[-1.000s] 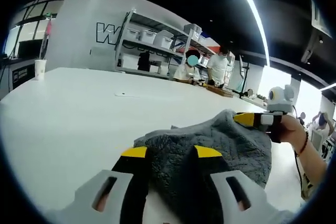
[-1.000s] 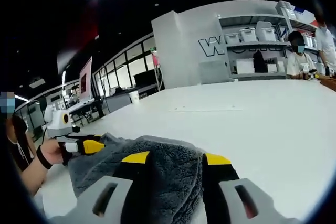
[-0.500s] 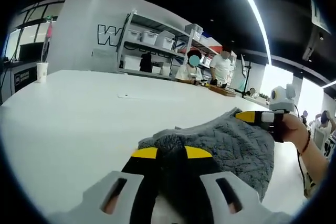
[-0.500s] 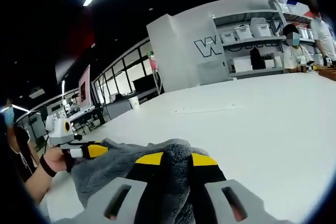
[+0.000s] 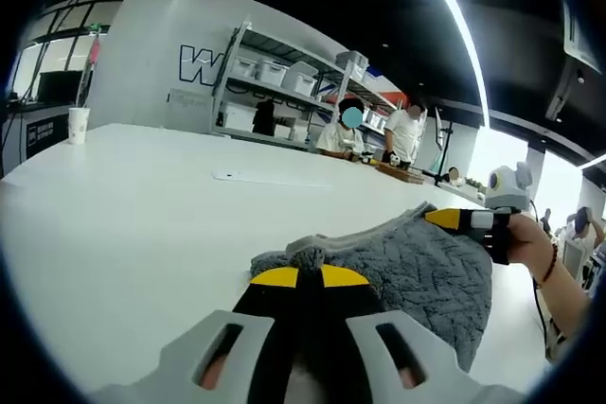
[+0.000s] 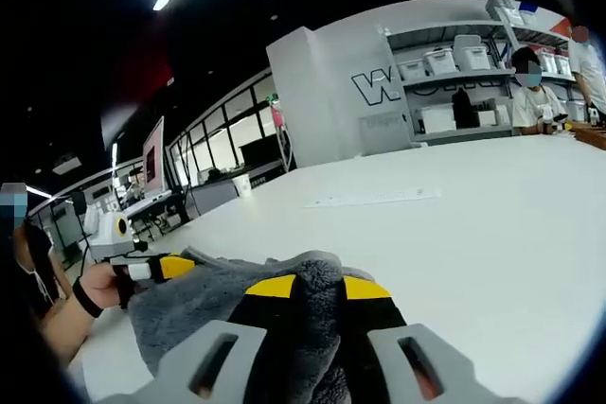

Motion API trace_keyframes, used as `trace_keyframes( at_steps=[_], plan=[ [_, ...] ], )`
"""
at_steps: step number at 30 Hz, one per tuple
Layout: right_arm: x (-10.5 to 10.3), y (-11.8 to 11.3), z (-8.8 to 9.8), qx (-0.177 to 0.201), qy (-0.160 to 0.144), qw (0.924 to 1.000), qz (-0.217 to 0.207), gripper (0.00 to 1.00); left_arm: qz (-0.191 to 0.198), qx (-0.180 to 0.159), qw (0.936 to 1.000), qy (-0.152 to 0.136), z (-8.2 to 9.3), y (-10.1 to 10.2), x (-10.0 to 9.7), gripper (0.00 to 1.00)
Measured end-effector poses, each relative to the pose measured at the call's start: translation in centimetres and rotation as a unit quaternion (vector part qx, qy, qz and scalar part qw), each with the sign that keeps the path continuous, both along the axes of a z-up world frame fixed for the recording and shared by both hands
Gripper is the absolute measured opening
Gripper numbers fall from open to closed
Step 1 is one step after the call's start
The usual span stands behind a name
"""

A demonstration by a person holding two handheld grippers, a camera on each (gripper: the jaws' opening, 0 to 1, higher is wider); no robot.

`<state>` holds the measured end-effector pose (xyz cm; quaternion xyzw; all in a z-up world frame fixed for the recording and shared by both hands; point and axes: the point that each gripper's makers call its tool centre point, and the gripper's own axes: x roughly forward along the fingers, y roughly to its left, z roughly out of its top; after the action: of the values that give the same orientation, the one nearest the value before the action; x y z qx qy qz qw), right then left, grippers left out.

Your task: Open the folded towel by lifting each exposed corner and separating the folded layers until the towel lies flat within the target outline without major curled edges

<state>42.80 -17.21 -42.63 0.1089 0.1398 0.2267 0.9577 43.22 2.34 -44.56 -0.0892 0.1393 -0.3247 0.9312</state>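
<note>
- Here, in the left gripper view, a paper cup [image 5: 78, 124] stands on the white table [image 5: 142, 205] at nine o'clock, well apart from everything else.
- Shelves [image 5: 284, 92] stacked with white bins rise at twelve o'clock, with two people working at the table's far end.
- The left gripper [image 5: 308, 277], at six o'clock, has its yellow-tipped jaws pinched together on a corner of the grey towel [image 5: 417, 262], which spreads toward four o'clock.
- At three o'clock the right gripper [image 5: 445, 219], held in a person's hand [image 5: 530, 243], clamps the towel's opposite corner and holds it off the table.
- In the right gripper view, the left gripper [image 6: 175, 265] appears at eight o'clock, in a hand [image 6: 95, 286], gripping the towel's far edge.
- The towel [image 6: 199, 309] bunches between eight and six o'clock, rumpled and not yet flat.
- The right gripper [image 6: 317, 288], at six o'clock, has its jaws drawn narrow on a thick fold of towel.
- Shelves [image 6: 454, 82] and a seated person sit at two o'clock.
</note>
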Motion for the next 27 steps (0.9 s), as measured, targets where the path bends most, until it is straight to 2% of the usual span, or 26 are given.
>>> trace_keyframes(
  at_steps=[4, 6, 10, 13, 18, 27],
  plan=[
    [1.2, -0.4, 0.3, 0.003, -0.008, 1.0, 0.005, 0.03, 0.001, -0.028, 0.9995, -0.012, 0.9, 0.3, 0.3, 0.03],
    [1.7, -0.6, 0.5, 0.002, -0.01, 0.9999, 0.004, 0.03, -0.002, -0.034, 0.9994, -0.003, 0.8, 0.3, 0.3, 0.03],
    [2.2, -0.9, 0.7, 0.0, -0.014, 0.9999, 0.0, 0.01, -0.007, -0.057, 0.9983, -0.007, 1.4, 0.4, 0.5, 0.02],
    [2.5, -1.3, 0.6, 0.003, -0.014, 0.9999, -0.005, 0.0, -0.013, -0.057, 0.9981, -0.02, 1.8, 0.3, 0.5, 0.02],
    [2.4, -1.4, 0.6, 0.001, -0.018, 0.9998, -0.007, 0.0, -0.018, -0.058, 0.9979, -0.02, 1.9, 0.3, 0.7, 0.02],
    [2.0, -1.3, 1.5, 0.02, -0.023, 0.9995, -0.009, 0.0, -0.018, -0.058, 0.9973, -0.041, 3.2, 0.6, 1.2, 0.01]
  ],
)
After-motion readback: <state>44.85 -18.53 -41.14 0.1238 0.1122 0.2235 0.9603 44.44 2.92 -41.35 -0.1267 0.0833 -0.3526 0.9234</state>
